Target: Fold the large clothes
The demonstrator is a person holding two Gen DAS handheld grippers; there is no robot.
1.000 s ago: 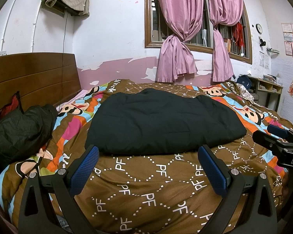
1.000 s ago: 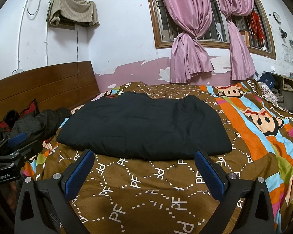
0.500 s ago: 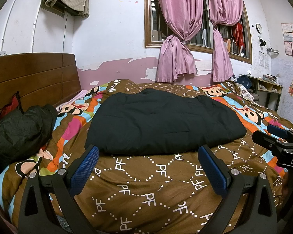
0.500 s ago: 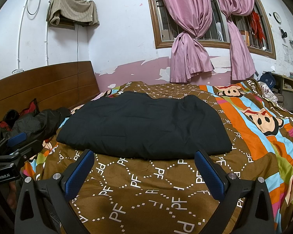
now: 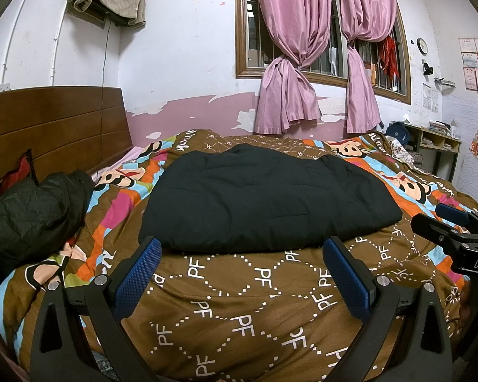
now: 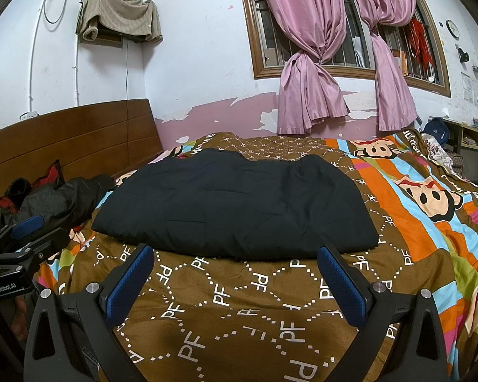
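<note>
left wrist: my left tool (image 5: 242, 267) hangs released, fingers spread wide and gripping nothing, over the near edge of the bed (image 5: 239, 312). one black coat (image 5: 264, 203) lies flat mid-bed beyond the tips, apart from them, already doubled into a thick slab with its fold edge toward me. i judge the main folds done; what may be left is one more fold or only tidying, and i can't tell which. one crumpled dark jacket (image 5: 35, 216) sits at the left by the headboard (image 5: 54, 127), unfolded, so possibly next in line. the right tool pokes in at the right edge

right wrist: my right tool (image 6: 235, 270) is likewise released and holding nothing, near the coat's front edge but not touching. same count here: one folded coat (image 6: 235, 203), one loose jacket (image 6: 63, 200), two tools, two pink curtains (image 6: 309, 63), one grey garment (image 6: 118, 16) draped high on the wall. the left tool shows at the left edge
</note>
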